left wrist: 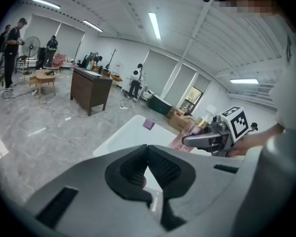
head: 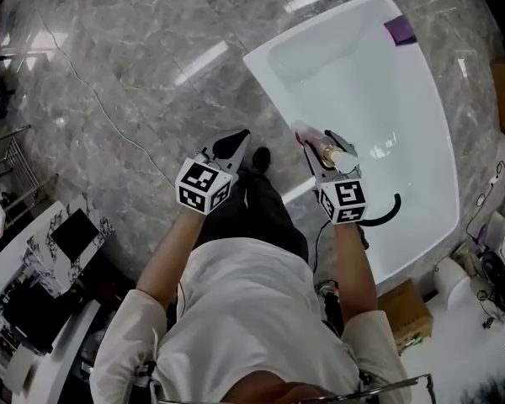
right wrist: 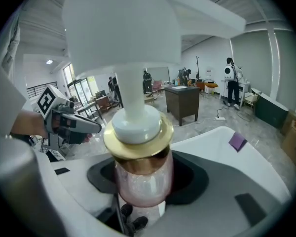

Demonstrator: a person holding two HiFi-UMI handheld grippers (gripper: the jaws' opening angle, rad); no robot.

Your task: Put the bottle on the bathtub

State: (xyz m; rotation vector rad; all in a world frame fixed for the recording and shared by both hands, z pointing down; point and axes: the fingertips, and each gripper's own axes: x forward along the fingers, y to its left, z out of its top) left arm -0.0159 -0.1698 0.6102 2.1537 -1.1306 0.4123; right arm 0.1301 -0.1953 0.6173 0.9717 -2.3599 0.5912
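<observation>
Bottle [head: 330,151] clamped by its body in R gripper [head: 316,146], right over bathtub [head: 265,78] near rim, prob. for set-down. L gripper [head: 232,145] jaws together, empty, outside tub.

We find the basin of the white moulded bathtub [head: 276,91] bare and open from above along its whole length. One small purple square pad [head: 399,30] lies on the far corner of the rim; the rim is otherwise bare where we see it. The right gripper [head: 313,141], closed on the pink pump bottle [head: 328,151], occupies the space over the near rim. The grey marble floor [head: 135,74] left of the tub is open, crossed by one thin cable [head: 101,112]. A brown cardboard box [head: 406,311] stands near the tub's near end.
</observation>
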